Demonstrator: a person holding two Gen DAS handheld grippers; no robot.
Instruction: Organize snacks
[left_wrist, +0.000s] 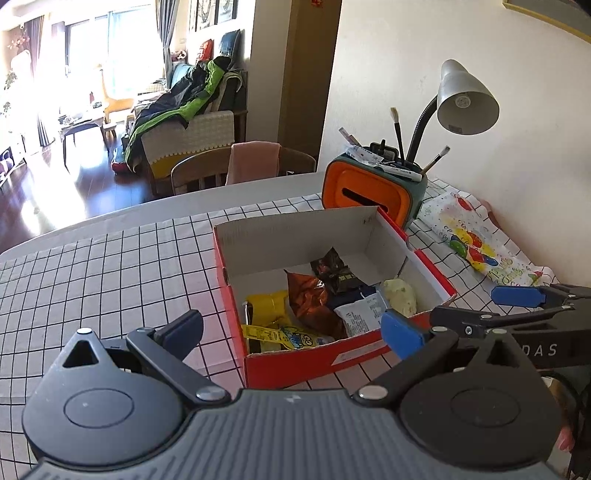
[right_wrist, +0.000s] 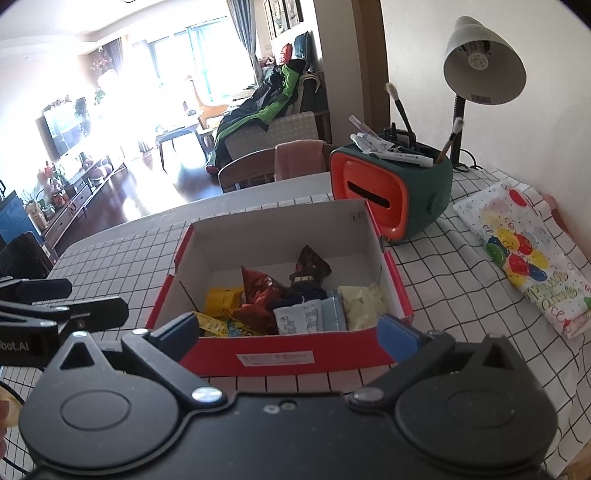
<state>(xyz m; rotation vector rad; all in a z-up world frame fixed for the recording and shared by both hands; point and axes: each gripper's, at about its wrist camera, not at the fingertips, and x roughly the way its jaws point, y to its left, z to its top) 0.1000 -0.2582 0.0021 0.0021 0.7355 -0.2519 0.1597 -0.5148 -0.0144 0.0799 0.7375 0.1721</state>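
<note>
Checked tablecloth (left_wrist: 110, 266), sunlit living room behind. Left gripper (left_wrist: 291, 332) and right gripper (right_wrist: 288, 332) hovering released, empty, just before red box (right_wrist: 295, 356). Snack packets (right_wrist: 258, 299) lying heaped inside: probably light, crinkly, slippery; pinching a sealed edge likely safest.

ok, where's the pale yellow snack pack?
Inside the red box, at its right end: the pale yellow pack lies against the right wall, beside the white-and-blue packet.
</note>
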